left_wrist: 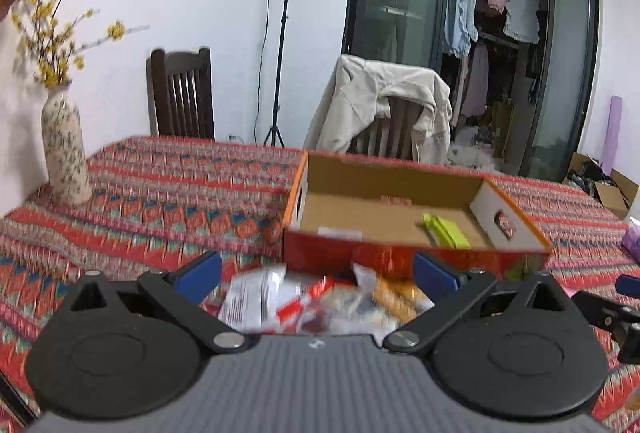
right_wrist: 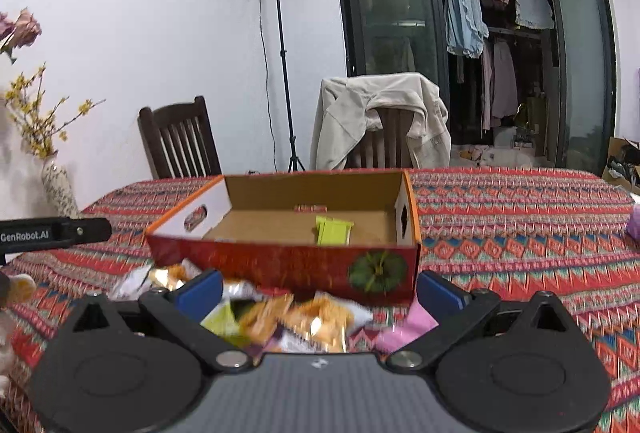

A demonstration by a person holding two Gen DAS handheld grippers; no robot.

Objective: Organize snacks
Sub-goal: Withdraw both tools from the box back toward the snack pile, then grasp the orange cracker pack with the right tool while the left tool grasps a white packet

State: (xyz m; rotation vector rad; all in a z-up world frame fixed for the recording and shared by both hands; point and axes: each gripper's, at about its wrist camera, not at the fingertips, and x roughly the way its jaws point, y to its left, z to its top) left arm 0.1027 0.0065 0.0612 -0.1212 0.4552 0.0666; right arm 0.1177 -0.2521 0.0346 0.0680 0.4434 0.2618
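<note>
An open red cardboard box (left_wrist: 400, 257) (right_wrist: 280, 265) stands on the patterned tablecloth, with a green snack packet (left_wrist: 446, 231) (right_wrist: 334, 230) lying on its floor. A blurred pile of snack packets (left_wrist: 320, 303) (right_wrist: 288, 317) lies just in front of the box. My left gripper (left_wrist: 318, 273) hovers open over the pile, its blue pads wide apart with nothing gripped. My right gripper (right_wrist: 320, 291) is likewise open above orange and yellow packets, with a pink packet (right_wrist: 404, 329) near its right finger.
A flowered vase (left_wrist: 64, 149) (right_wrist: 60, 189) with yellow branches stands at the table's far left. Two wooden chairs (left_wrist: 182, 95) sit behind the table, one draped with a beige jacket (right_wrist: 380, 113). A light stand (right_wrist: 280, 53) is by the wall. A purple object (right_wrist: 634, 223) lies at the right edge.
</note>
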